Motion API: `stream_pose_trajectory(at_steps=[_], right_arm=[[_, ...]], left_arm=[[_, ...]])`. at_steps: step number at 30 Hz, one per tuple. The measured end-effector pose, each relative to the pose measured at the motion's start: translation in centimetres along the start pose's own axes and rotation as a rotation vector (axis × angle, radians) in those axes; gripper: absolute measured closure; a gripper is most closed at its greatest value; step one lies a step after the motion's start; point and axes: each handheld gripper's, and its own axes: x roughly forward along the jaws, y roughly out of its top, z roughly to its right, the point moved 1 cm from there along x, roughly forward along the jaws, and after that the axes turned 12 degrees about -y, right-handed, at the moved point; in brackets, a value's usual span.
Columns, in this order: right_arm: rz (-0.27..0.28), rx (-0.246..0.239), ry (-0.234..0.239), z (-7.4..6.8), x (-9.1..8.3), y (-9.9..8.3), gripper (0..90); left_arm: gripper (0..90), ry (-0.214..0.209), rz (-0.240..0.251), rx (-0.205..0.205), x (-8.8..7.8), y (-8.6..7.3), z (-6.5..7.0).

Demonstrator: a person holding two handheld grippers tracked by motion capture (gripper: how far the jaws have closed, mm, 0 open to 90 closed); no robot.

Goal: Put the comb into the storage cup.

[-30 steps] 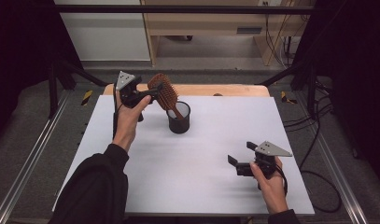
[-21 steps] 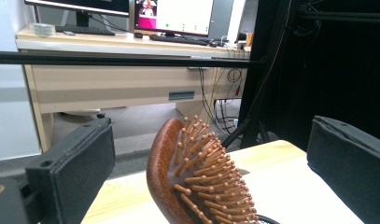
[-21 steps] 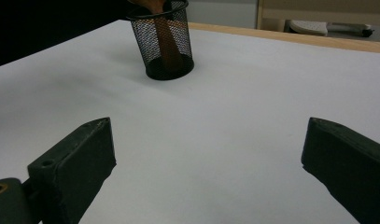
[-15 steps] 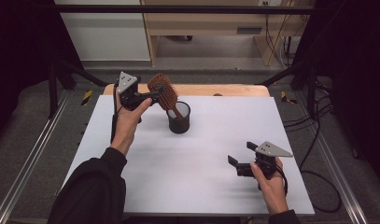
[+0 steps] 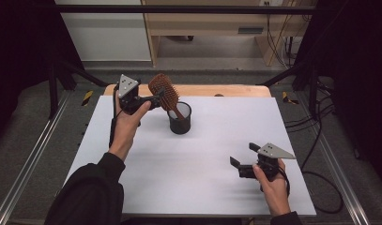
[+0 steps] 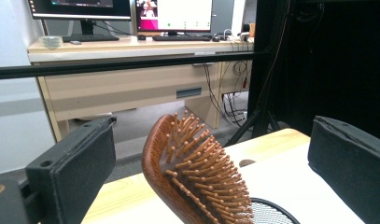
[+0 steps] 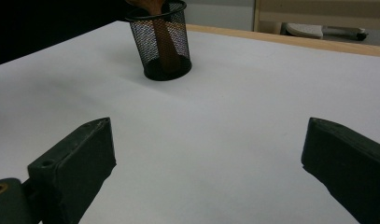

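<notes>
A brown wooden hairbrush (image 5: 163,90) stands tilted with its handle in a black mesh cup (image 5: 179,119) at the back of the white table. My left gripper (image 5: 156,99) hovers at the brush head, open. In the left gripper view the bristled head (image 6: 197,177) sits between the wide-apart jaws without touching either, and the cup's rim (image 6: 271,212) shows below. My right gripper (image 5: 242,154) rests low over the table's front right, open and empty. The right gripper view looks toward the cup (image 7: 148,42), where the brush handle (image 7: 165,44) shows through the mesh.
The white table surface (image 5: 207,178) stretches between the cup and my right gripper. A wooden strip (image 5: 226,90) borders its far edge. Metal rails (image 5: 34,154) run along both sides, and a desk with monitors (image 6: 173,14) stands beyond.
My left gripper has risen slightly beside the brush head. The brush stays leaning in the cup, and the right gripper has not moved.
</notes>
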Motion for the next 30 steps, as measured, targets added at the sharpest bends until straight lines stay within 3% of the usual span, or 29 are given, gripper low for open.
stream_pose_trajectory(at_steps=[9, 13, 18, 30], right_arm=[[0.005, 0.010, 0.001, 0.2, -0.1, 0.1, 3.0], [0.009, 0.009, 0.005, 0.0, -0.1, 0.2, 3.0], [0.005, 0.014, 0.001, 0.1, 0.0, 0.2, 3.0], [0.009, -0.026, -0.040, 0.0, -0.1, 0.1, 3.7]], left_arm=[[1.2, 0.003, 0.004, -0.015, -0.6, 0.0, 0.4], [1.2, -0.009, -0.018, -0.001, -0.6, -0.1, 0.6], [1.4, -0.019, -0.007, -0.007, -0.8, 0.0, 1.0], [1.4, -0.044, 0.019, -0.030, -2.5, -0.2, 1.4]])
